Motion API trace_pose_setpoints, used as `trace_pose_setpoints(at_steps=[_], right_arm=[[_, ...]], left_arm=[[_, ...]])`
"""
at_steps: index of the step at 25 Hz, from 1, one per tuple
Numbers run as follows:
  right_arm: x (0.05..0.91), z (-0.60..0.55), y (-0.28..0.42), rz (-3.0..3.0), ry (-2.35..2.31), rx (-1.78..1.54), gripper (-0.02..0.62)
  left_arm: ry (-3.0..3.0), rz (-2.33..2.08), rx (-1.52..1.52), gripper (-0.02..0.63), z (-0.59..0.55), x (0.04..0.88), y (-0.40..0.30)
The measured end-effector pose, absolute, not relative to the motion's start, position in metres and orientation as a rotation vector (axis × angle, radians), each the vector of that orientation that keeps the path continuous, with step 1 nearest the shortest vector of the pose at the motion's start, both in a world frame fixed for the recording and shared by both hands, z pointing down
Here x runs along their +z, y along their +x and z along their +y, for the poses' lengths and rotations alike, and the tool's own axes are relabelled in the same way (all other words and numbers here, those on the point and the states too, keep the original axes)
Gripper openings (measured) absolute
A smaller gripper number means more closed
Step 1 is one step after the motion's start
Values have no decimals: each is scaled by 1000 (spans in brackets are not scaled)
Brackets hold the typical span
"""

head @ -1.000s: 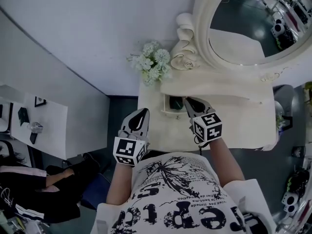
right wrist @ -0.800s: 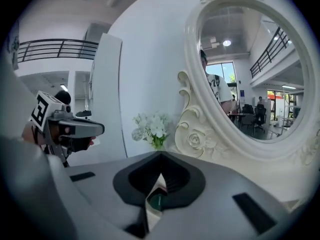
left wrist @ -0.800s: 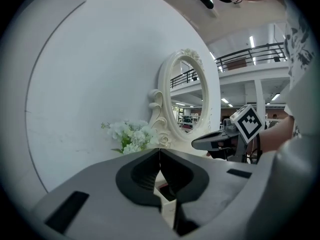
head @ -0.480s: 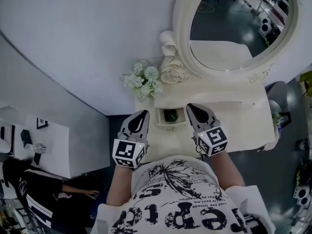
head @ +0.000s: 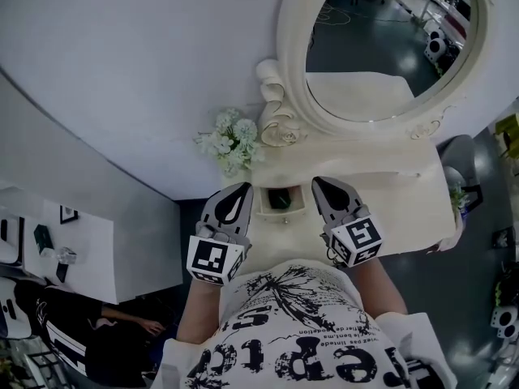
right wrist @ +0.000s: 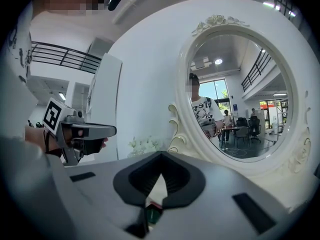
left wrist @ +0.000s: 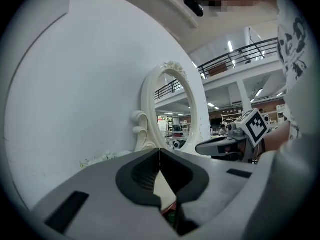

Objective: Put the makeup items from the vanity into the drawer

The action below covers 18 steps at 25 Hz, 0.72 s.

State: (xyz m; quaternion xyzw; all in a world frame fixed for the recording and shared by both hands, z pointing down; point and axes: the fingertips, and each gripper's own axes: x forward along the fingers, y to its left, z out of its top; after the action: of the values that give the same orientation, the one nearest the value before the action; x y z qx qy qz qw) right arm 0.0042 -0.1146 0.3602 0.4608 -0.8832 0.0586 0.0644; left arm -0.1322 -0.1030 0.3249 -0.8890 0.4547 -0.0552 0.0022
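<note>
The left gripper (left wrist: pixel 160 153) is shut, its dark ribbed pads meeting at the tips with nothing held. The right gripper (right wrist: pixel 161 155) is shut and empty in the same way. In each gripper view, a small opening behind the joined tips shows cream surface and a speck of green and red, too small to identify. Both grippers are held close to the person's chest, side by side and well apart, pointing nearly level toward the vanity (head: pixel 405 209). Between them, the small drawer (head: pixel 282 215) stands pulled open from the vanity front. A dark item (head: pixel 280 198) lies inside it, and neither gripper touches it. The cream vanity top is bare out to its right edge, and open floor lies beyond both ends. At the back rises an oval mirror (head: pixel 381 47) in a thick, smooth, cream frame, with a carved scroll (head: pixel 276 112) at its left foot. A cluster of small white flowers (head: pixel 229 140) sits beside the scroll, against a plain pale wall (head: pixel 122 71).
</note>
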Motion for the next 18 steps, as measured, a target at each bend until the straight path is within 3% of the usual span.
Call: trace_pose_setpoints(at_steps=[18], right_arm=[[353,-116,7,-2678,1428,128,17]], left_arm=[[-2789,1521,-166,20,-105,334,-143]])
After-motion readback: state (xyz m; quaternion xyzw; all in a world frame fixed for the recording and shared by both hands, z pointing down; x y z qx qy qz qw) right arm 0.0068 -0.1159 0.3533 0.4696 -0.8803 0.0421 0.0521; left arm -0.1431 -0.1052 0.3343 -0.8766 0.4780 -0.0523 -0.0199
